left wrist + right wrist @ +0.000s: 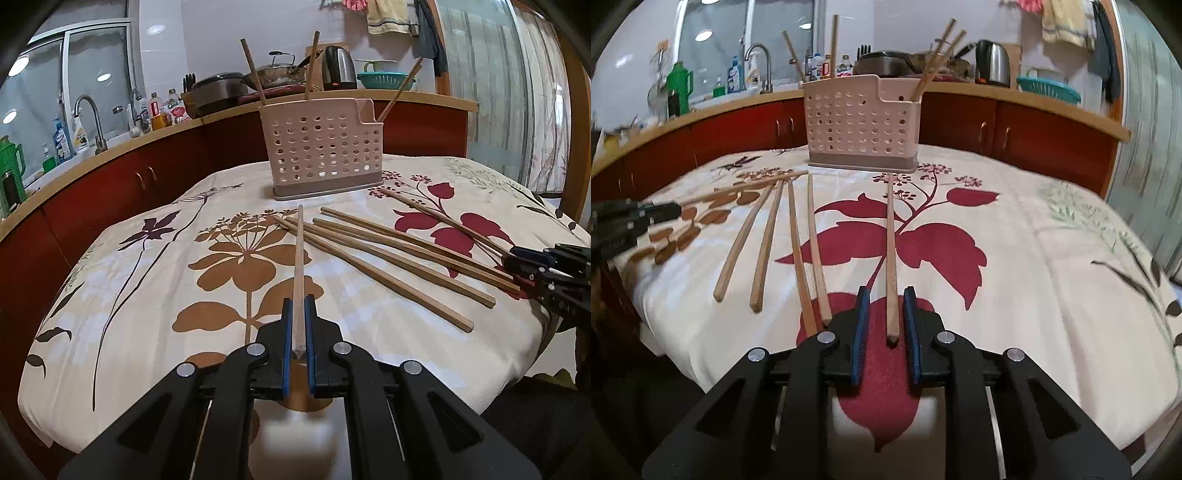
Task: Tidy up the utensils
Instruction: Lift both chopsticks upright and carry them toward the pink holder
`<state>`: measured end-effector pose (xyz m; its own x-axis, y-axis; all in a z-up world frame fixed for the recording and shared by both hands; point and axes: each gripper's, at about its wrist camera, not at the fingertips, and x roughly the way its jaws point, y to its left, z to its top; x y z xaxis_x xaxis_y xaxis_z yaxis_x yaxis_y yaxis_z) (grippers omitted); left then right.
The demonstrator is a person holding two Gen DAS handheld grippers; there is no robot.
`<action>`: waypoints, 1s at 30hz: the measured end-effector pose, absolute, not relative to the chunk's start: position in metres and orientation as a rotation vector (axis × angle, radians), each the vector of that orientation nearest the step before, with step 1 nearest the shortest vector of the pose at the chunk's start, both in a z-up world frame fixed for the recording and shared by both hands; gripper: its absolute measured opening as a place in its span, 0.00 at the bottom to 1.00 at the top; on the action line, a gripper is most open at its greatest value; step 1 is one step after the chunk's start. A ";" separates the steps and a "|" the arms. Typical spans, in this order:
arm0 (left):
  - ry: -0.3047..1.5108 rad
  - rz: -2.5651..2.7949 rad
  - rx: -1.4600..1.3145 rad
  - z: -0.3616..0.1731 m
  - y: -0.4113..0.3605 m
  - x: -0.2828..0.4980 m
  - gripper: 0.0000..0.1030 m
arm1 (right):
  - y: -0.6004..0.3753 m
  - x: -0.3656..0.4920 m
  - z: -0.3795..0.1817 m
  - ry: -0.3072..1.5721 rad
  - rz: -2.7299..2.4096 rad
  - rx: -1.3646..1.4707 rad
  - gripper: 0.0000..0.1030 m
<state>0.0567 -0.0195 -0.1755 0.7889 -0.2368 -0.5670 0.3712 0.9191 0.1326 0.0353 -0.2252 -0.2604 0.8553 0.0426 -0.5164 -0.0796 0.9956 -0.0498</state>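
Left gripper [299,314] clenched on a chopstick [298,273]; right gripper [886,306] released, straddling another chopstick [891,251]; no legible writing.

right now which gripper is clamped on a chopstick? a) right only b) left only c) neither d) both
b: the left gripper has its pads pressed against a chopstick, while the right gripper is open, with gaps on both sides of the chopstick lying between them.

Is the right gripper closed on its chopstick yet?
Open: the right gripper straddles the chopstick with gaps on both sides, and the chopstick lies on the tablecloth.
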 end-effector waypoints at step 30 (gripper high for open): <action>0.370 -0.257 0.194 -0.119 -0.008 0.030 0.07 | -0.227 0.007 -0.162 0.335 0.009 -0.064 0.06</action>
<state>0.0304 -0.0076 -0.1194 0.9005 -0.2119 -0.3798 0.2821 0.9492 0.1394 0.0074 -0.2274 -0.1618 0.9445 -0.0015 -0.3286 -0.0197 0.9979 -0.0611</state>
